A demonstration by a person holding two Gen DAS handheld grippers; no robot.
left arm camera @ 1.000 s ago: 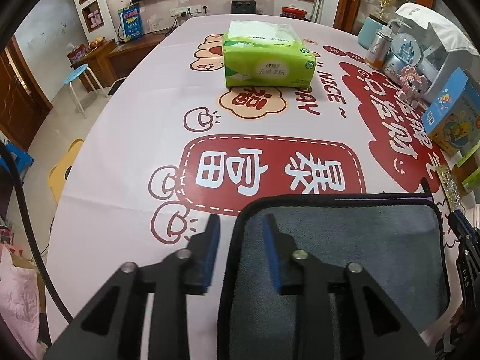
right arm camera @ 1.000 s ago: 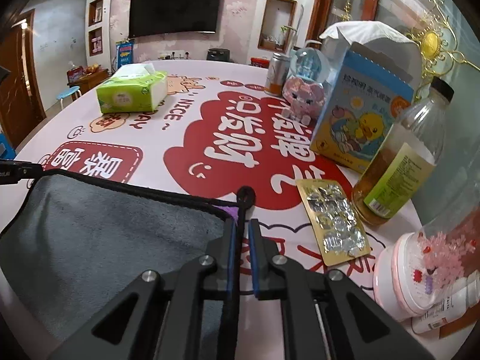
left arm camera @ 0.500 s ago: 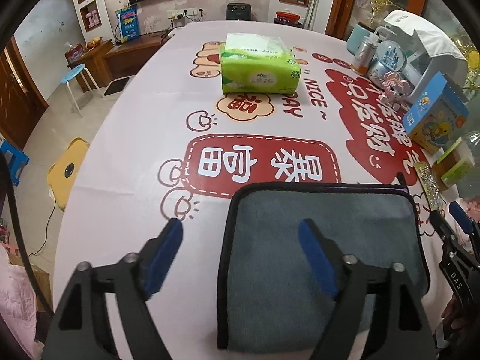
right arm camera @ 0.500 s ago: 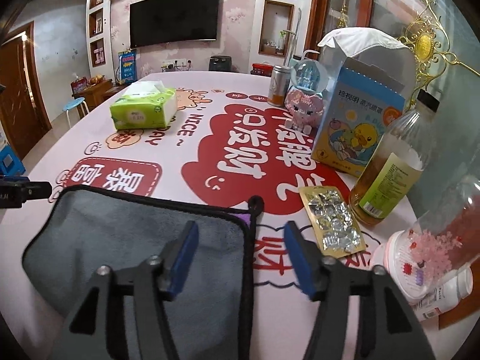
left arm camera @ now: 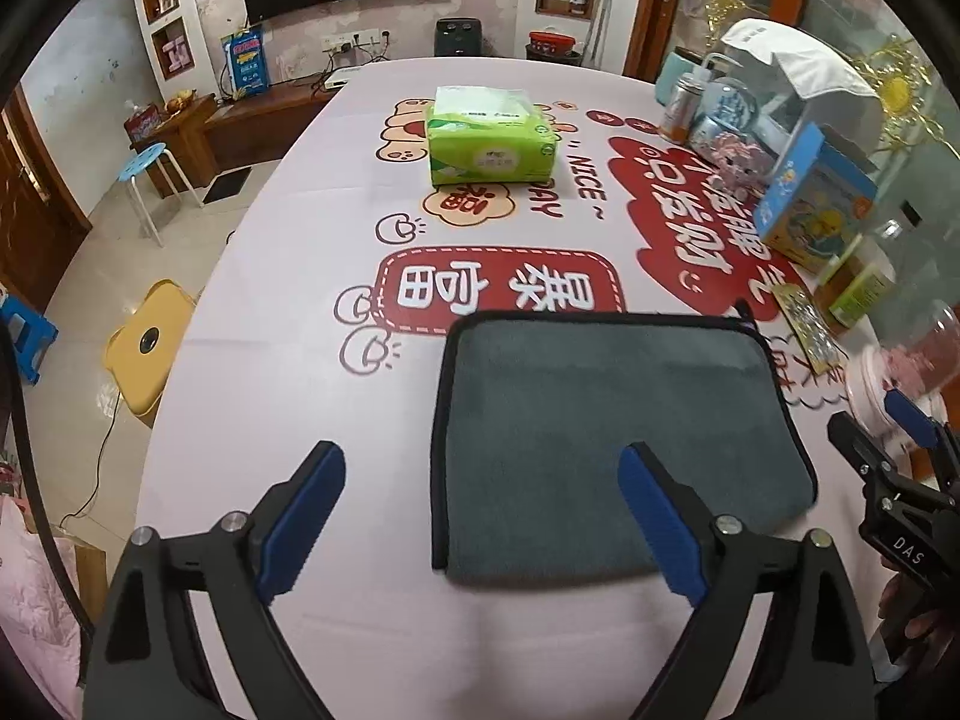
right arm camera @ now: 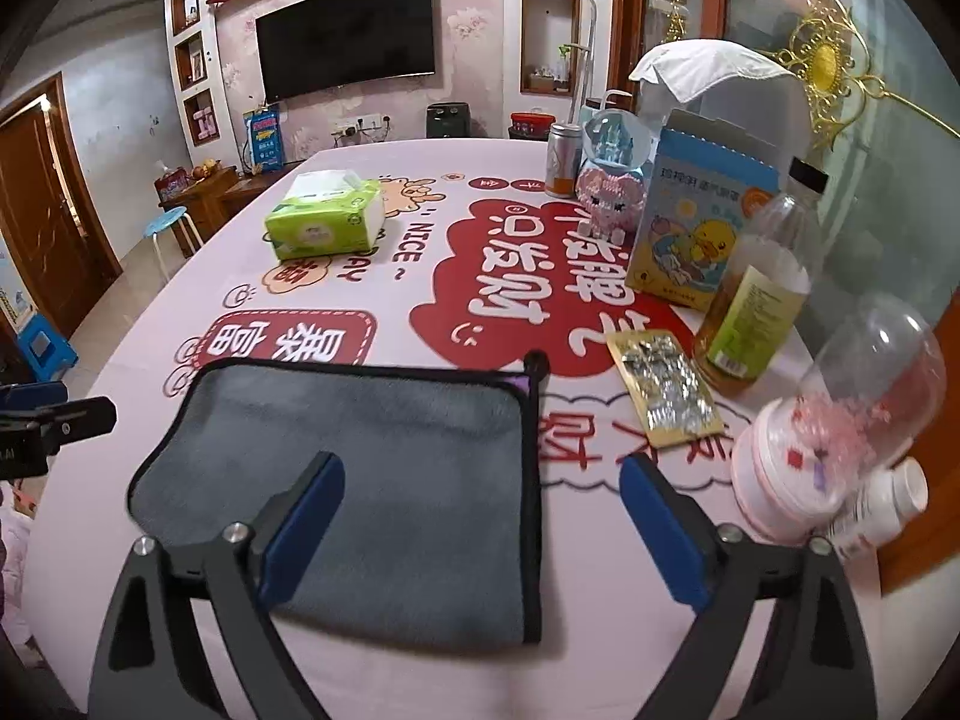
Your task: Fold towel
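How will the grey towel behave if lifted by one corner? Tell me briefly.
The grey towel will probably droop limply: it looks like soft plush and lies flat, folded. Its layers may fall open, since nothing pins them. It likely drags rather than slides on the tablecloth.

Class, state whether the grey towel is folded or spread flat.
Folded: the grey towel shows a rounded, doubled near edge lacking the black binding.

Both the left gripper (left arm camera: 480,516) and right gripper (right arm camera: 480,525) now gape wide, off the towel (left arm camera: 606,450), pulled back.
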